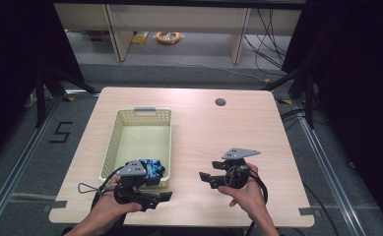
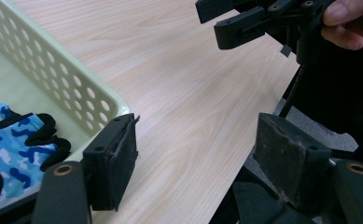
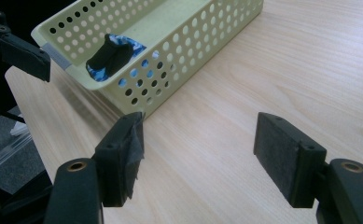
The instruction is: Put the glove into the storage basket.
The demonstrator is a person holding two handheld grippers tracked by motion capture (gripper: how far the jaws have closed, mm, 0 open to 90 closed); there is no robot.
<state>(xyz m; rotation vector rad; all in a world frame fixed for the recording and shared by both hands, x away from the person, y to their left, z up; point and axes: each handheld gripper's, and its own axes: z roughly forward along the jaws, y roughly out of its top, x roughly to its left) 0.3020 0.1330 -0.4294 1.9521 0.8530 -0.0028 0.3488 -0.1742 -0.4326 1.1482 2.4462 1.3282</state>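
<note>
A blue camouflage glove (image 1: pixel 152 168) is seen lying at the near end of the pale perforated basket (image 1: pixel 142 116) on the desk (image 1: pixel 213 128), while the left tool (image 1: pixel 165 195) and right tool (image 1: pixel 203 177) are held empty, jaws apart, and a "5" (image 1: pixel 61 132) is marked on the floor.

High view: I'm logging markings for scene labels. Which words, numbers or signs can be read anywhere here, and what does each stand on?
"5": black tape mark on the grey floor left of the table.
Basket, glove, left gripper and right gripper: no readable text.
Yellow item on the far floor: too small to read.
</note>
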